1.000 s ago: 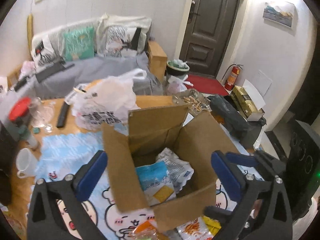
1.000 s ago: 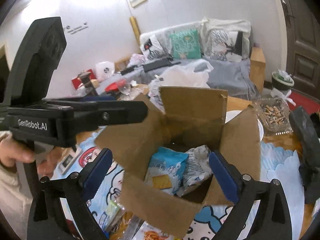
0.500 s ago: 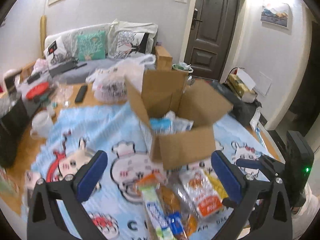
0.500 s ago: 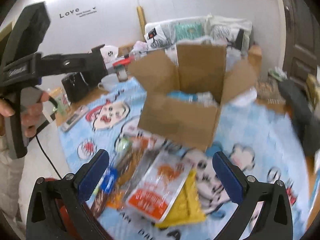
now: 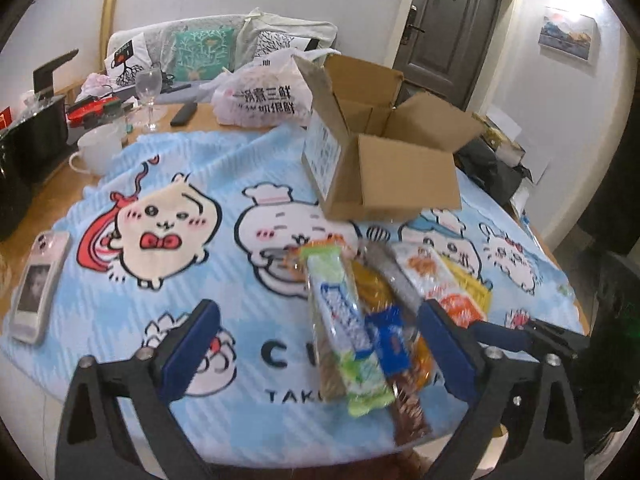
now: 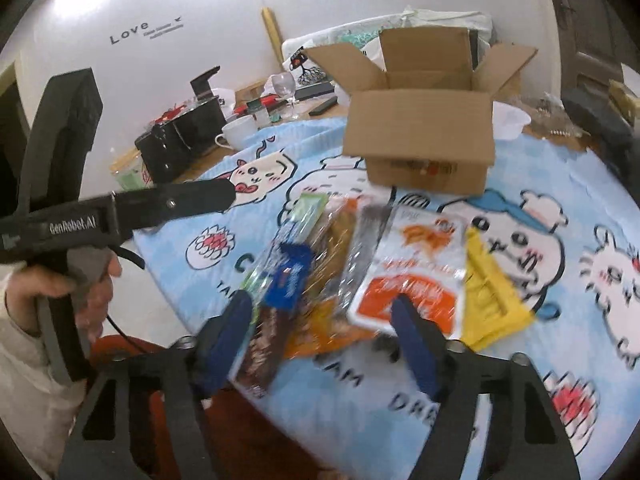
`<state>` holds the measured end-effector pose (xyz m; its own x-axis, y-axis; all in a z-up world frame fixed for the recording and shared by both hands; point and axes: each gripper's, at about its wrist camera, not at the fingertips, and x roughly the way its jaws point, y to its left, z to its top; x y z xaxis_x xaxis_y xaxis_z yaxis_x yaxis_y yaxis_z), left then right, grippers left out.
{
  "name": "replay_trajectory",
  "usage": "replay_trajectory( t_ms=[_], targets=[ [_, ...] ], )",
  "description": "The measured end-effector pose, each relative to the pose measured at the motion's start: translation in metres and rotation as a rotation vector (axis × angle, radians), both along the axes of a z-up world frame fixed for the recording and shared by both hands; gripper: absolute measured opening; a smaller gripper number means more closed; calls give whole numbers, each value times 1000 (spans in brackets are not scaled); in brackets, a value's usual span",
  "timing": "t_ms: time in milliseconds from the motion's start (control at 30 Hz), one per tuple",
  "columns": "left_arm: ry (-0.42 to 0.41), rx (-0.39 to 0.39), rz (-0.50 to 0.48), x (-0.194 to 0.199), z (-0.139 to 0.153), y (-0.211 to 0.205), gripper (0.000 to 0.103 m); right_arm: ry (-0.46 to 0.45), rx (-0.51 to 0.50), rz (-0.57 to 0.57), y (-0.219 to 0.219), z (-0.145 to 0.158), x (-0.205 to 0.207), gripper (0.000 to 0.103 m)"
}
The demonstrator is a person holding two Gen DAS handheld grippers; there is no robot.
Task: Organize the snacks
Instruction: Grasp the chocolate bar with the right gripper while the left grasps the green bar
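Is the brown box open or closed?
Open. The cardboard box has all its top flaps standing up and spread outward, as both wrist views show. From this angle its inside is hidden, so what it holds cannot be told.

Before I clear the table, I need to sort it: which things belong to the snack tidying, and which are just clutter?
Job:
open brown cardboard box
long green-and-white snack packet
white-and-orange snack pouch
flat yellow packet

Clutter:
stemmed wine glass
white ceramic mug
printed white plastic bag
pink-cased phone
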<state>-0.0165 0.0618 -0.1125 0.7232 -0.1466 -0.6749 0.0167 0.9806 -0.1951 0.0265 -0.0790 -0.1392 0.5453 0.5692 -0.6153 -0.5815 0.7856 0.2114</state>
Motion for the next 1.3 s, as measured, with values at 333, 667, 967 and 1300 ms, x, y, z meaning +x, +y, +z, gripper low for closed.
replay_trajectory(
  t_ms=[333,667,967,1300],
  targets=[
    [-34,-58,-30,-14,-10,9,78,29,-61,-5,34,-16,-18,39],
    [-40,-70,-30,-16,-14,10,78,-23,-231,-65,58,-28,-20,17],
    [-14,-61,-30,-12,-21,7,67,-76,-292,-99,61,-27,-18,15],
    [37,-35,-58,12,-28,-14,43,-118,-160,-113,26,22,-15,15]
  ],
)
